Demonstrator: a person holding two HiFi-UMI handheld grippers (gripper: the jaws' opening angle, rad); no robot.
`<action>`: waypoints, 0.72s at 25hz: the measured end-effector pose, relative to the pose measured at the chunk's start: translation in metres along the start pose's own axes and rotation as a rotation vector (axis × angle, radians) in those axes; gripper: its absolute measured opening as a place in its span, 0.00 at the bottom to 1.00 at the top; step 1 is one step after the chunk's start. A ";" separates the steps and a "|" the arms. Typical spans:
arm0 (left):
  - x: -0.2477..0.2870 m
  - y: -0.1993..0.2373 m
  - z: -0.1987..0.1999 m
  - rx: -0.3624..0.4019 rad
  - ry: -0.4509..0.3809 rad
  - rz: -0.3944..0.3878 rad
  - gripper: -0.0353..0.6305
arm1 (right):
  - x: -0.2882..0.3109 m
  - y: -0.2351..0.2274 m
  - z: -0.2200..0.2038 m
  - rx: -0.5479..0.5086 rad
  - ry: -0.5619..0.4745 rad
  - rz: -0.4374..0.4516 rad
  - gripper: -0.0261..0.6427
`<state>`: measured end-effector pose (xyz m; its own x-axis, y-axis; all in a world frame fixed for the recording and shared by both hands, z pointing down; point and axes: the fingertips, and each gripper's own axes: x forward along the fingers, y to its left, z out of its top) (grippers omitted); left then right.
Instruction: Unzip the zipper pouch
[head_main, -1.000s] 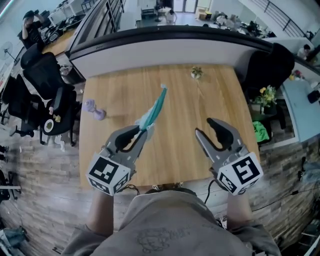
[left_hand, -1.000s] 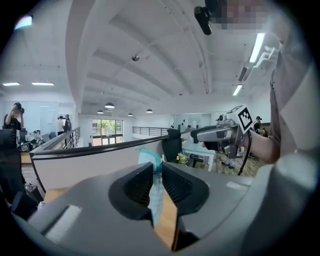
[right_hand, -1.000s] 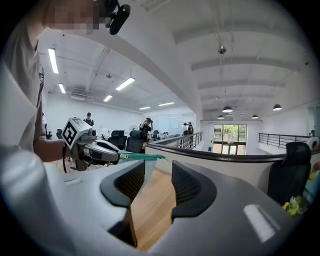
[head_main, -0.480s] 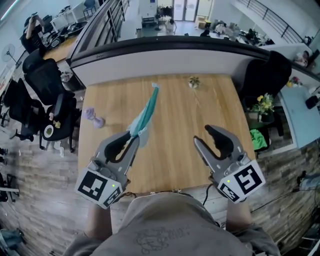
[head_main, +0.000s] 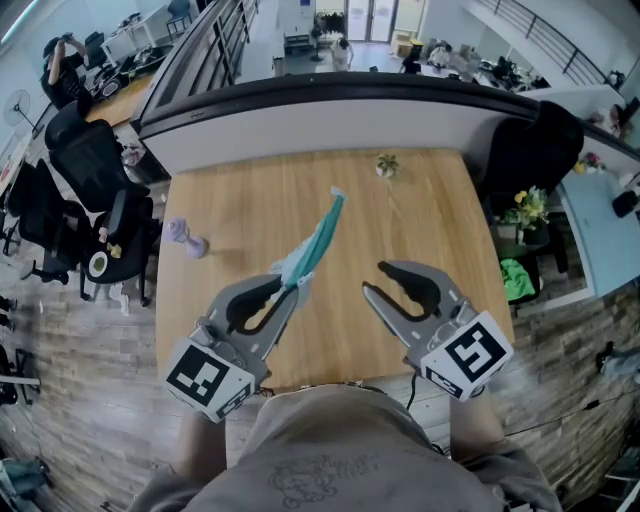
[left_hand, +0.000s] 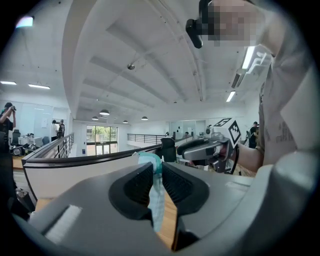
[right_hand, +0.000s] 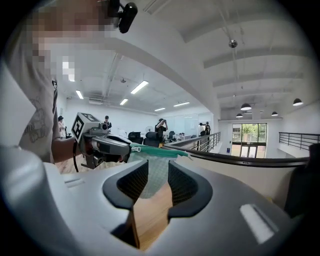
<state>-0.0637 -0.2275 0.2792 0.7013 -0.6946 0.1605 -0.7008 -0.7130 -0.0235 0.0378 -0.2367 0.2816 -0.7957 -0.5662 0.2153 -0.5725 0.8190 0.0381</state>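
Over the wooden surface (head_main: 400, 220), my left gripper (head_main: 288, 286) jaws clench the zipper pouch (head_main: 318, 240); my right gripper (head_main: 375, 279) jaws, just closing on nothing, may miss it should it swing.

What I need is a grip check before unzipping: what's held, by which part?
The left gripper clamps the zipper pouch by its near end. The right gripper, jaws just closing, holds nothing.

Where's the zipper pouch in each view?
Head view: zipper pouch at centre, slanting up and right from the left gripper above the table.
Left gripper view: zipper pouch at centre, pinched between the jaws.
Right gripper view: zipper pouch just left of centre, hanging from the left gripper.
Shared landmark: the wooden table.
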 end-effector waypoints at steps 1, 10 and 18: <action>0.002 -0.004 0.001 0.003 -0.002 -0.015 0.13 | 0.003 0.004 -0.001 -0.007 0.009 0.016 0.24; 0.013 -0.035 -0.004 -0.037 0.062 -0.082 0.14 | 0.016 0.031 -0.001 0.006 0.026 0.160 0.20; 0.021 -0.048 -0.014 -0.036 0.095 -0.107 0.14 | 0.012 0.042 -0.013 0.078 0.032 0.225 0.19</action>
<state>-0.0171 -0.2067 0.2978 0.7579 -0.6013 0.2530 -0.6280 -0.7775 0.0336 0.0063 -0.2079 0.2983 -0.8991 -0.3658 0.2406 -0.3958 0.9140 -0.0894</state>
